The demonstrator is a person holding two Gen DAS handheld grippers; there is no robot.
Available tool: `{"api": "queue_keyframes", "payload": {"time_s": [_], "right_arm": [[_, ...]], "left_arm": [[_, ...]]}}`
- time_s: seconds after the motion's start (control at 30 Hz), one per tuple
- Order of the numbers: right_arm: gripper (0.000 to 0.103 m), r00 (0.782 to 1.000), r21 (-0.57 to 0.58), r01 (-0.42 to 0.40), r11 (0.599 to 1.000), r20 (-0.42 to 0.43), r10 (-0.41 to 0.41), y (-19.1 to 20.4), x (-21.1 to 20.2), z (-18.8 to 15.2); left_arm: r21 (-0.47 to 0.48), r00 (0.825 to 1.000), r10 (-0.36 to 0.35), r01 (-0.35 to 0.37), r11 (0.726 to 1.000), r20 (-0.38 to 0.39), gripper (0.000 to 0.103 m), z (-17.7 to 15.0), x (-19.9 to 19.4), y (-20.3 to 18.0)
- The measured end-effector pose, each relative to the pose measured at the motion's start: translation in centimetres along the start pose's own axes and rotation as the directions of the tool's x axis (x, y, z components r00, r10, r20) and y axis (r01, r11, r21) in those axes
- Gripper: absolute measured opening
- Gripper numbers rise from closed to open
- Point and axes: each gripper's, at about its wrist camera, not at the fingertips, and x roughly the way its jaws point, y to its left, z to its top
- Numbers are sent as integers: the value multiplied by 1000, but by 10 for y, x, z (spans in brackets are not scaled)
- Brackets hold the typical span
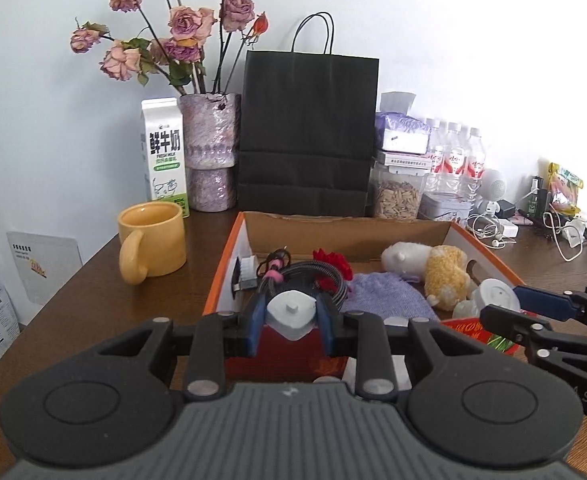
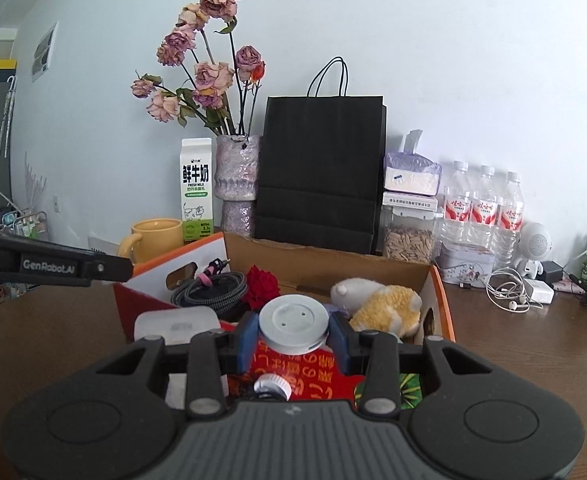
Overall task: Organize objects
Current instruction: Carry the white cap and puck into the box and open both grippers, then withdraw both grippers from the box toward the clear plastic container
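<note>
Both hand-held grippers clamped: left (image 1: 292,322) white block (image 1: 291,312), right (image 2: 293,334) disc (image 2: 294,322).

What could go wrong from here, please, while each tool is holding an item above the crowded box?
1. The left tool pinches only the sides of a pale triangular piece; it could slip and drop into the cardboard box.
2. The right tool grips a round grey disc at its rim, so a tilt might free it.
3. Both tools sit close together; they may bump, or knock the yellow mug beside the box.
</note>
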Motion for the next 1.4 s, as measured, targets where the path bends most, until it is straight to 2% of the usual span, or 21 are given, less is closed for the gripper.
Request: {"api": "queue_keyframes", "payload": {"time_s": [0.5,0.7,1.0,1.03,1.1,1.13,1.17,1.23,1.4], "right_arm": [[37,1000,19,-24,1000,-11,24,-8,50,23],[37,999,29,-22,999,-30,23,-16,77,26],[38,996,73,-30,997,-85,36,-32,110,16],[38,995,77,-29,997,-89,36,-34,111,16],[45,995,83,-25,996,-96,33,-36,111,14],[62,995,83,-22,996,-97,30,-36,110,13],[83,995,84,-17,996,-95,25,-37,109,13],[102,996,83,-8,997,-86,15,-37,106,13],[103,997,79,9,997,-82,-3,-36,102,12]], "left_arm": [[16,997,-76,77,997,-13,29,29,53,-27],[13,996,-85,86,996,-24,29,36,81,-31],[-3,993,-83,83,997,-88,29,35,119,-25],[-6,992,-86,85,996,-95,31,34,121,-24],[-18,991,-84,83,996,-102,54,33,122,-22],[-22,992,-74,72,997,-101,82,32,121,-22],[-24,994,-58,56,998,-89,99,33,120,-21],[-23,998,-41,40,999,-50,103,35,113,-21],[-18,998,-42,41,999,-52,103,35,110,-23]]}}
